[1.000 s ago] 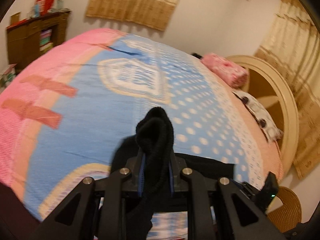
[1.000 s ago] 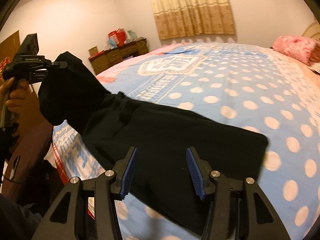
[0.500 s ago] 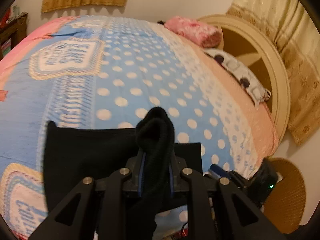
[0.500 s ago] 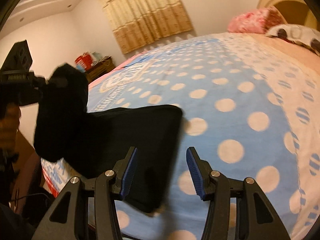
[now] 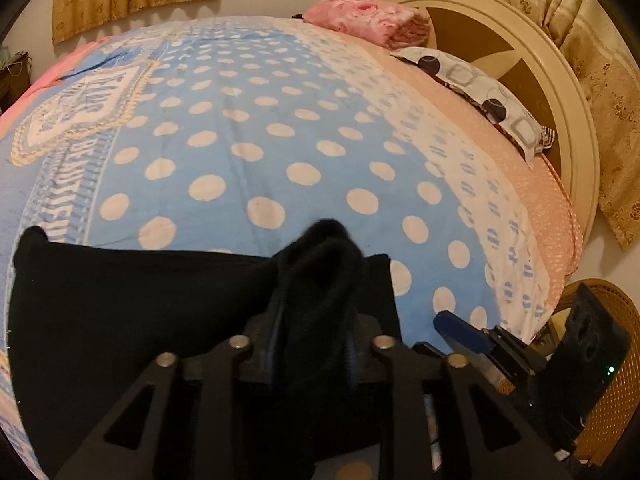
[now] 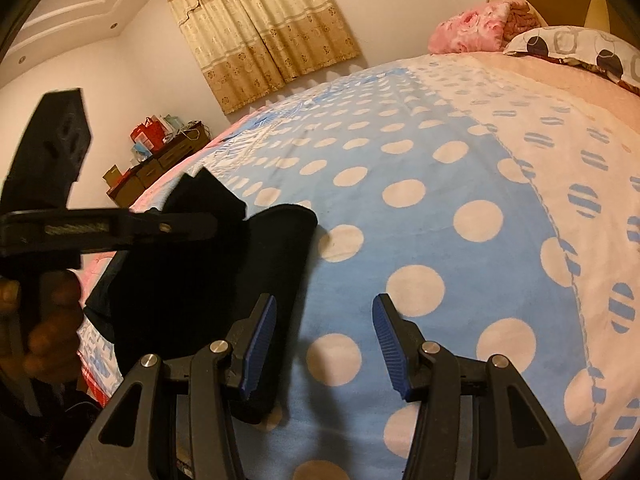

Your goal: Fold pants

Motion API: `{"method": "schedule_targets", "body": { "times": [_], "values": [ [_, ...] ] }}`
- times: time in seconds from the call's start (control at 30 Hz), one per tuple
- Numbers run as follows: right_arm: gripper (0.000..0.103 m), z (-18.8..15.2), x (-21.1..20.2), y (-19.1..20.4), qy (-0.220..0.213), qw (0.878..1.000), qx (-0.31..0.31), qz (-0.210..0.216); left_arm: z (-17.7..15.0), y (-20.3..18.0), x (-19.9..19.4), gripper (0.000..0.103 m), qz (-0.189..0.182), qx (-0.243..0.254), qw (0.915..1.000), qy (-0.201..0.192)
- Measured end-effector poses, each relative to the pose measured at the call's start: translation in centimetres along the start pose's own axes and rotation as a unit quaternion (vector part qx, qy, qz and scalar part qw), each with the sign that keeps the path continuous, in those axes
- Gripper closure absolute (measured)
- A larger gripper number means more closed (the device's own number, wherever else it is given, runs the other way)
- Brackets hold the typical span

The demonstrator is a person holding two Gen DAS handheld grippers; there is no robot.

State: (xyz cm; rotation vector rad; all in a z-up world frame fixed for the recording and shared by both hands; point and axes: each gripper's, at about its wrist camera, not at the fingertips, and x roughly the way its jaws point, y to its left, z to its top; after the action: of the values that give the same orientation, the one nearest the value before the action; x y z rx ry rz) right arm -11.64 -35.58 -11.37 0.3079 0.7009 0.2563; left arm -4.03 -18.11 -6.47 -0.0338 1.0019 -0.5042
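Note:
Black pants (image 5: 140,300) lie folded over near the front edge of the bed's blue dotted blanket (image 5: 280,160). My left gripper (image 5: 314,320) hovers low over their right end, a bunch of black fabric standing between its pads. Its jaws are opening, and the cloth still fills the gap. The right wrist view shows the same gripper (image 6: 180,226) from the side, held by a hand (image 6: 44,332) above the pants (image 6: 200,280). My right gripper (image 6: 325,346) is open over the blanket just right of the pants' edge, with nothing between its blue pads (image 6: 260,344).
A pink folded blanket (image 5: 368,20) and a patterned pillow (image 5: 480,92) lie by the cream headboard (image 5: 560,92). A wicker chair (image 5: 616,360) stands beside the bed at the right. A dresser (image 6: 160,164) stands by the far wall under the curtains (image 6: 260,32).
The left gripper carried the pants' end across and down onto the lying half, and its jaws have widened. The right gripper swung right, off the pants, staying open.

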Motion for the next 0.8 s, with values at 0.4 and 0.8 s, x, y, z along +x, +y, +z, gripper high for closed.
{"method": "schedule_targets", "body": {
  "times": [0.4,0.8],
  "values": [
    [0.051,1.0,-2.3,0.0,-0.046,0.999,0.014,0.007,-1.8,5.6,-4.4,0.031,0.073,0.01,0.9959,-0.052],
    [0.05,1.7,-2.4,6.7,-0.05,0.993,-0.073,0.077,-3.0,8.3,-8.8,0.009,0.07,0.013,0.9911,-0.112]
  ]
}}
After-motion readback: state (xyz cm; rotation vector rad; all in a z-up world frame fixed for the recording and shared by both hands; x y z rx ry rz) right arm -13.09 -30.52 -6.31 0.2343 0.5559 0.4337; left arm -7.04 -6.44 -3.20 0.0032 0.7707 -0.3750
